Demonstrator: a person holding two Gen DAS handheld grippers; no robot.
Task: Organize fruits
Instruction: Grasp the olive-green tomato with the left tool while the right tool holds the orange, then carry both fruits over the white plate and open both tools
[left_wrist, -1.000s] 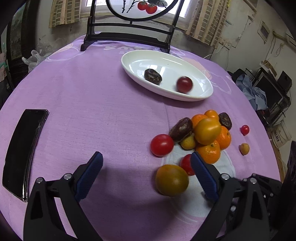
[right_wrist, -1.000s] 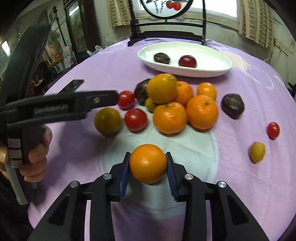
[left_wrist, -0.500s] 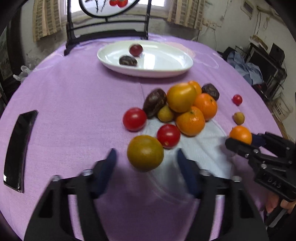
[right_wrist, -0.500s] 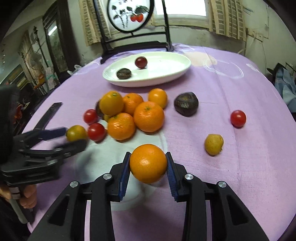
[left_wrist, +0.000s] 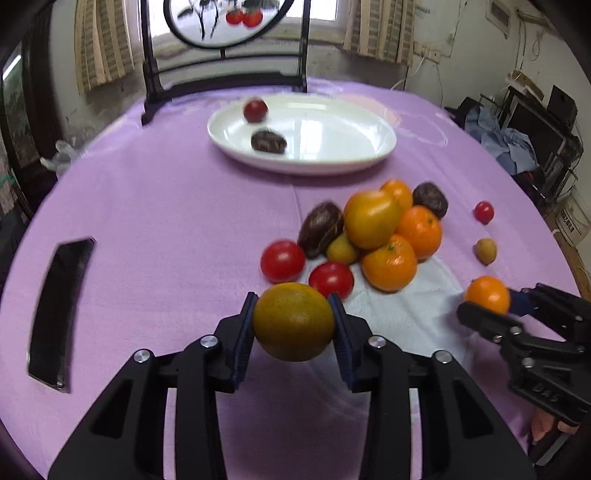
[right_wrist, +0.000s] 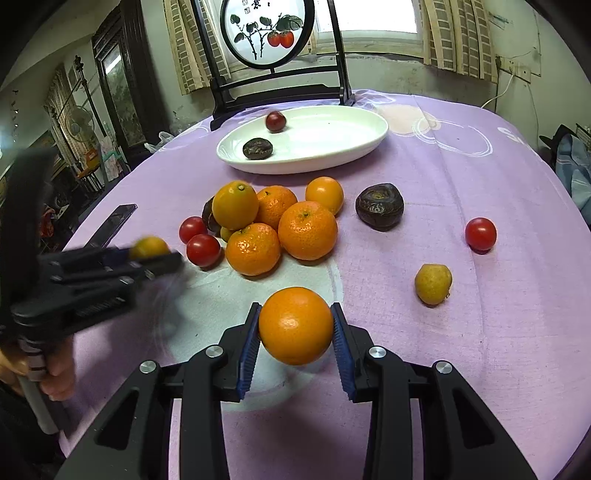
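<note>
My left gripper (left_wrist: 293, 325) is shut on a greenish-orange fruit (left_wrist: 293, 321) and holds it above the purple cloth. My right gripper (right_wrist: 295, 328) is shut on an orange (right_wrist: 295, 325), also off the table. A pile of oranges, red tomatoes and dark fruits (left_wrist: 373, 236) lies mid-table; it also shows in the right wrist view (right_wrist: 273, 225). A white oval plate (left_wrist: 332, 147) at the back holds a dark fruit (left_wrist: 267, 141) and a red fruit (left_wrist: 255, 110). The right gripper with its orange shows at the right of the left wrist view (left_wrist: 487, 295).
A black phone (left_wrist: 59, 310) lies at the left edge of the table. A small yellow fruit (right_wrist: 433, 283), a red tomato (right_wrist: 480, 233) and a dark fruit (right_wrist: 379, 206) lie apart on the right. A round painted screen on a black stand (right_wrist: 269, 33) is behind the plate.
My left gripper has closed on the greenish-orange fruit and lifted it. My right gripper still holds its orange and has risen and shifted right.
</note>
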